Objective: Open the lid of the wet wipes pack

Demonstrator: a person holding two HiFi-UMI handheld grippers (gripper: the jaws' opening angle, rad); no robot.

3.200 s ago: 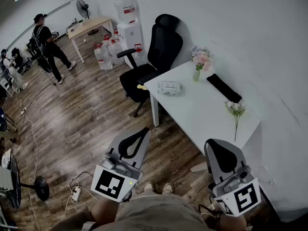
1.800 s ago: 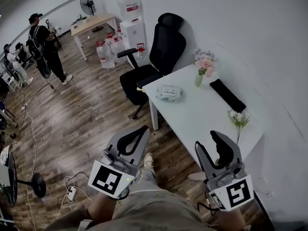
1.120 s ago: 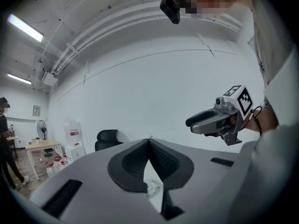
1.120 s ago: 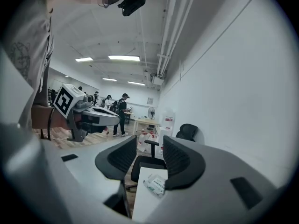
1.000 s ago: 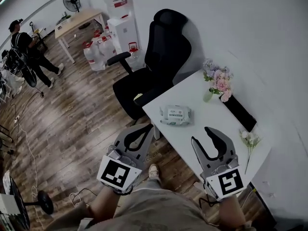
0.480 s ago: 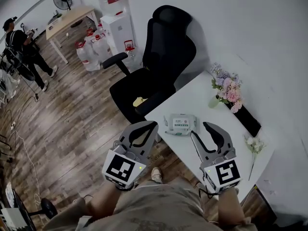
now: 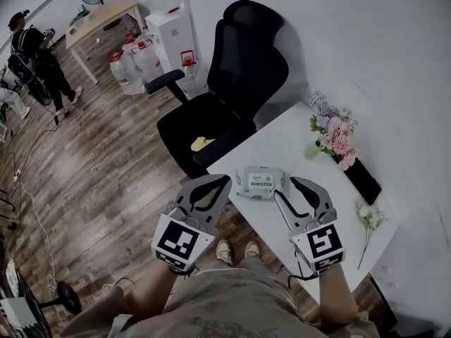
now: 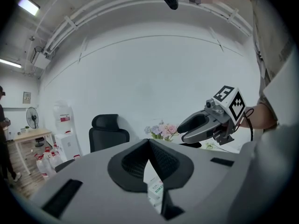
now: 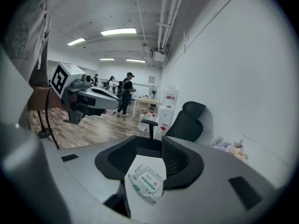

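The wet wipes pack (image 7: 261,183), white with a green label and its lid down, lies flat near the front corner of the white table (image 7: 296,153). My left gripper (image 7: 224,180) hovers just left of it beyond the table edge, its tips touching and holding nothing. To the pack's right, above the table, my right gripper (image 7: 285,186) stands open. The right gripper view shows the pack (image 9: 146,183) between and below that gripper's (image 9: 149,154) parted jaws. In the left gripper view, a sliver of the pack (image 8: 155,190) shows below the shut tips (image 8: 149,141).
A black office chair (image 7: 232,90) stands close against the table's left end. A vase of flowers (image 7: 328,129), a flat black object (image 7: 363,180) and a loose flower sprig (image 7: 368,217) lie further right. A water dispenser (image 7: 169,27) and a person (image 7: 35,48) are far behind.
The view has closed in on the table from across the room. Both grippers have come forward to flank the pack. The right gripper's jaws have opened; the left's stayed shut.
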